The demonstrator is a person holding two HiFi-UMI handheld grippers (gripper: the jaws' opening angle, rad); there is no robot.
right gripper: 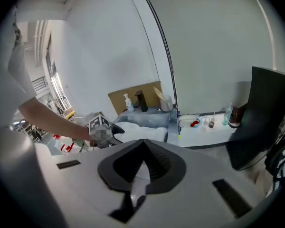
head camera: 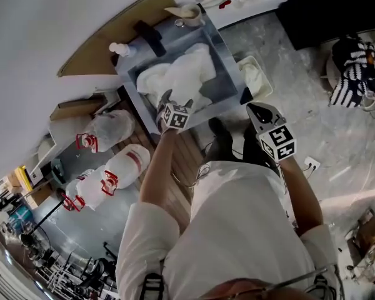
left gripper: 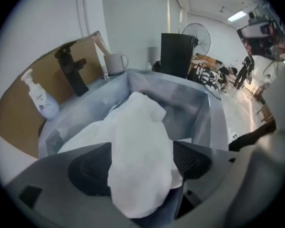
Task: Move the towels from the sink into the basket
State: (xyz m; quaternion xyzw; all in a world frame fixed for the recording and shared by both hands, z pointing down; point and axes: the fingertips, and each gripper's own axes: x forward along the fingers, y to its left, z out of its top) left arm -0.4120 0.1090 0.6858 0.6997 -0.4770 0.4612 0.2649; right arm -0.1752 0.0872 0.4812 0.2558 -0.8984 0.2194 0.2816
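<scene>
Towels: crumpled white cloth towels [head camera: 178,74] heaped in the grey rectangular sink [head camera: 228,67], with the heap's long axis running left to right along the basin.
Left: the left claw [head camera: 170,102] hangs over the sink's near edge, jaws wide, a towel fold loose between them.
Right: the right claw [right gripper: 143,144] is empty with its tips together, nearer than the sink.
Writing: the label on the white pump bottle [left gripper: 40,101] is too small to read.
Hidden: the towels cover the sink floor. The contents of the cream rectangular basket [head camera: 257,77], just right of the sink, are unclear.

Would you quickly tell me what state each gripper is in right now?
Left gripper: open, a white towel between its jaws, not gripped.
Right gripper: shut, holding nothing.
</scene>
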